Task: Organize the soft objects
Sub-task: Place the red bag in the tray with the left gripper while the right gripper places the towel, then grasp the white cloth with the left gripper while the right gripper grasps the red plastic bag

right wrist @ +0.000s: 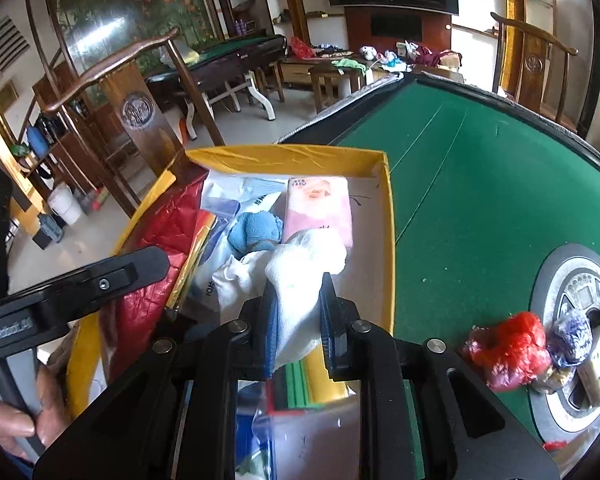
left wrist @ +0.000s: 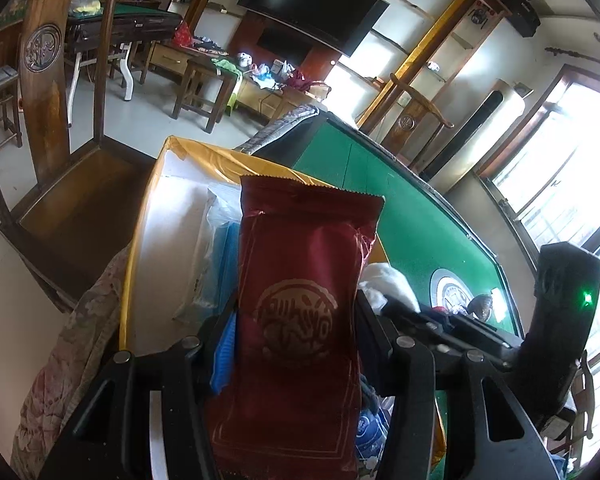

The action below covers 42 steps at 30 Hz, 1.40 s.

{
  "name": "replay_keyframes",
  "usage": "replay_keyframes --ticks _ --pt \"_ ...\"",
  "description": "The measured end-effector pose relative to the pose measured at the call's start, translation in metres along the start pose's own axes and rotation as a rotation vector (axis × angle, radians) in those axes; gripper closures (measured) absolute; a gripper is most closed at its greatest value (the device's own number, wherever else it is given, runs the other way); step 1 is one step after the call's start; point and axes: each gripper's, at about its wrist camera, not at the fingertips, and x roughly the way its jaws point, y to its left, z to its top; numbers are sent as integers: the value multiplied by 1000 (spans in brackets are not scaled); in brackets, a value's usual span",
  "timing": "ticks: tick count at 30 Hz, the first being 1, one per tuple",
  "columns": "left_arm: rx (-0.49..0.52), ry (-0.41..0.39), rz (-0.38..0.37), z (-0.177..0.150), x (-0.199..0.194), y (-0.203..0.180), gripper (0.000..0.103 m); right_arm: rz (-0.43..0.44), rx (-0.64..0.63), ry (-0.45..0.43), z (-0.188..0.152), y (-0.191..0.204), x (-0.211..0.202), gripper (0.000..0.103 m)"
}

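A dark red foil packet [left wrist: 300, 320], crinkled, with a saw-tooth top seam and a round gold emblem, stands upright between the jaws of the left gripper [left wrist: 296, 344], which are part-way apart and clamped on its sides. Just beyond and below it lies the yellow-rimmed box [left wrist: 204, 152], white inside, with clear plastic bags against its wall to the packet's left.

The right gripper [right wrist: 298, 316] holds a soft white cloth [right wrist: 300, 280] in a narrow pinch; the cloth bulges above the blue pads and hangs over the box. Ahead of those fingers, inside the box, sit a blue plush toy [right wrist: 256, 232] and a pink tissue pack [right wrist: 320, 208], touching each other. Left of them a red foil sheet drapes over the box's side.

To the right of the box the green felt table [right wrist: 480, 184] is open, up to a red bag [right wrist: 512, 348] and a blue-patterned bundle [right wrist: 572, 336] near the round centre plate. Wooden chairs stand past the table's edges.
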Motion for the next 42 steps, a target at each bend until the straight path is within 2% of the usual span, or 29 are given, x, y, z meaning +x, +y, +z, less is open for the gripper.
replay_keyframes --ticks 2,3,4,6,8,12,17,21,24,27,28,30,32,34,35,37,39,40,41,42 --pt "2 1 6 1 2 1 46 -11 -20 19 -1 3 6 69" --pt "-1 4 4 1 3 1 46 -13 -34 27 0 7 8 56" --pt "-8 7 0 1 3 2 44 -29 -47 34 -2 8 9 51" --pt "-31 6 -13 1 1 3 42 -45 -46 28 -6 8 5 51" --pt "-48 -3 -42 0 -4 4 42 -13 -21 12 -7 2 -3 51" --pt "-38 -19 -51 -6 -18 -3 41 35 22 -8 -10 -8 -22 52" --pt "15 -29 -93 -23 -32 -32 41 84 47 -107 -32 -16 -64 52" --pt "87 -24 -128 -43 -36 -65 41 115 62 -133 -59 -33 -93 52" --pt "155 2 -178 -61 -33 -97 41 125 94 -165 -89 -60 -123 52" --pt "243 70 -252 -81 -20 -138 35 196 209 -217 -119 -111 -159 52" --pt "265 86 -268 -85 -16 -148 33 170 254 -247 -127 -129 -171 52" --pt "320 135 -298 -97 -2 -175 31 64 340 -311 -144 -168 -191 52" --pt "348 196 -307 -108 17 -203 30 32 464 -343 -155 -204 -202 52" --pt "375 234 -295 -120 31 -223 30 65 582 -380 -162 -229 -209 52" --pt "415 250 -260 -126 42 -239 30 62 616 -390 -165 -234 -211 52" --pt "457 268 -219 -133 55 -254 30 56 617 -378 -163 -231 -208 52" --pt "521 240 -97 -141 71 -270 30 88 623 -371 -161 -225 -205 52" --pt "537 228 -60 -141 75 -272 30 110 624 -364 -161 -225 -203 52" --pt "553 229 -43 -144 84 -276 30 122 622 -358 -159 -223 -202 52" --pt "560 238 -58 -148 92 -277 30 119 626 -361 -161 -225 -203 51"
